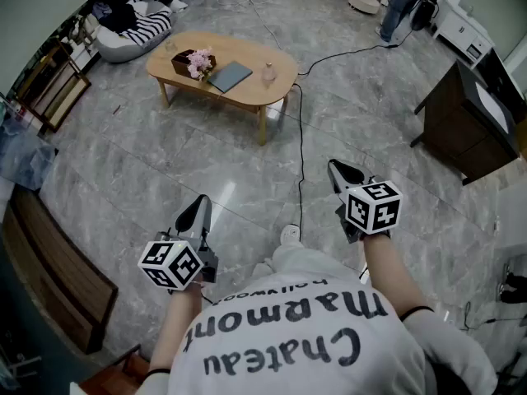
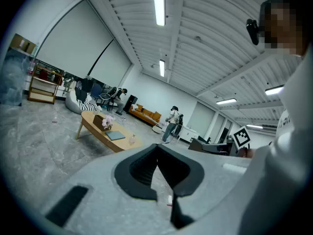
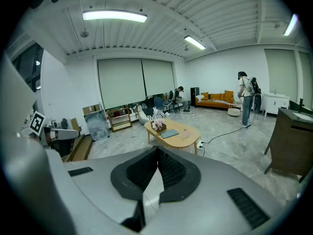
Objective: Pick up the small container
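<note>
The small container (image 1: 268, 74) is a little clear jar standing on the right part of a low wooden coffee table (image 1: 255, 93), far ahead of me across the floor. It also shows as a tiny jar (image 2: 132, 139) in the left gripper view and as a jar (image 3: 184, 132) in the right gripper view. My left gripper (image 1: 202, 202) hangs in front of my body at lower left, jaws shut and empty. My right gripper (image 1: 337, 168) is held at lower right, also shut on nothing. Both point toward the table from well short of it.
On the table also sit a box of pink flowers (image 1: 193, 62) and a grey book (image 1: 230, 76). A black cable (image 1: 300, 155) runs along the floor from the table toward me. A dark cabinet (image 1: 465, 126) stands at right, a striped beanbag (image 1: 136, 30) at back left.
</note>
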